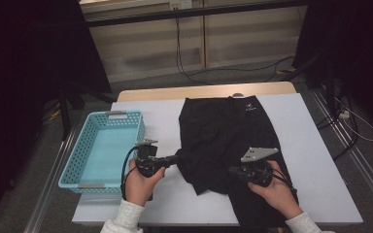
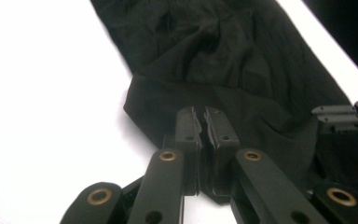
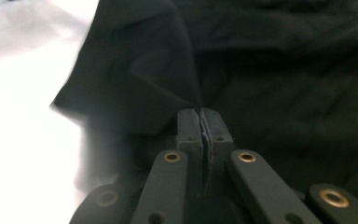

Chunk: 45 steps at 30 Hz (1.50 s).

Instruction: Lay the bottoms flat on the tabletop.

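A black garment [image 1: 223, 131] with a small white logo near its far end lies spread on the white table [image 1: 311, 160], its near part bunched and folded. My left gripper [image 1: 178, 158] points right at the garment's near left edge. In the left gripper view its jaws [image 2: 204, 116] are shut, with the edge of the black cloth [image 2: 223, 60] pinched between them. My right gripper [image 1: 230, 170] points left over the garment's near part. In the right gripper view that gripper [image 3: 201, 116] is shut on a raised fold of the cloth [image 3: 284, 70].
A light blue perforated basket [image 1: 73, 165] stands at the table's left edge, close to my left hand. Bare white table lies to the right of the garment and along the near left edge. Cables run across the floor beyond the table.
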Each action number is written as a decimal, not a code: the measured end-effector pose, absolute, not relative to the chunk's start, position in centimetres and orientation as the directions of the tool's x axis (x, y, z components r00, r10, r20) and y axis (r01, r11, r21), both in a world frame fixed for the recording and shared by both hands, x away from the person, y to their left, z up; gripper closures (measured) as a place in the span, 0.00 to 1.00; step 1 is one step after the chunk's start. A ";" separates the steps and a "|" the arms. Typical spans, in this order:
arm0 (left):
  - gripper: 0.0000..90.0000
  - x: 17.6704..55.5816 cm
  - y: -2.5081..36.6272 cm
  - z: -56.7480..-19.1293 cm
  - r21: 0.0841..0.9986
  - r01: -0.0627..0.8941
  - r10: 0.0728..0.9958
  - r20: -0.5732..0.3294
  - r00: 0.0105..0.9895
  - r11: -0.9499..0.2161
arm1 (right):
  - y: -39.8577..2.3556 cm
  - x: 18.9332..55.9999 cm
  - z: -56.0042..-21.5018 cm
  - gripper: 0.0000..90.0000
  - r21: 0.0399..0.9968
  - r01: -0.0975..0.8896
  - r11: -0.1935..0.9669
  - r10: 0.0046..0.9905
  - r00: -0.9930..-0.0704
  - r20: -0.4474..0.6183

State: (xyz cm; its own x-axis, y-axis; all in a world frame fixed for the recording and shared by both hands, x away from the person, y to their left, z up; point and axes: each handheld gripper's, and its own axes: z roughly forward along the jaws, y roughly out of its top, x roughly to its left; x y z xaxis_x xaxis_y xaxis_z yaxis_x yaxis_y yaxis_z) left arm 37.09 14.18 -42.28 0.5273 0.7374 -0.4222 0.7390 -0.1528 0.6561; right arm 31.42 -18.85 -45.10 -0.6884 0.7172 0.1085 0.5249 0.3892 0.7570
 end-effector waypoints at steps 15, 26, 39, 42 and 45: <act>0.56 34.1 9.6 -44.0 0.690 0.609 0.582 -0.327 0.745 -0.391 | -18.6 31.5 -46.1 0.96 0.739 0.540 0.403 0.715 -0.690 0.114; 0.43 33.1 8.2 -45.6 0.713 0.481 0.517 -0.193 0.834 -0.510 | -18.5 31.5 -46.1 0.95 0.740 0.540 0.400 0.720 -0.685 0.111; 0.94 32.6 7.7 -45.7 0.679 0.492 0.543 -0.161 0.824 -0.545 | -18.5 31.5 -46.0 0.94 0.743 0.538 0.399 0.724 -0.682 0.105; 1.00 32.7 7.9 -45.3 0.656 0.531 0.553 -0.202 0.808 -0.536 | -18.4 31.5 -46.0 0.94 0.744 0.536 0.399 0.725 -0.681 0.102; 1.00 33.1 8.4 -44.7 0.664 0.560 0.555 -0.255 0.792 -0.495 | -18.5 31.5 -46.0 0.94 0.746 0.534 0.399 0.725 -0.682 0.100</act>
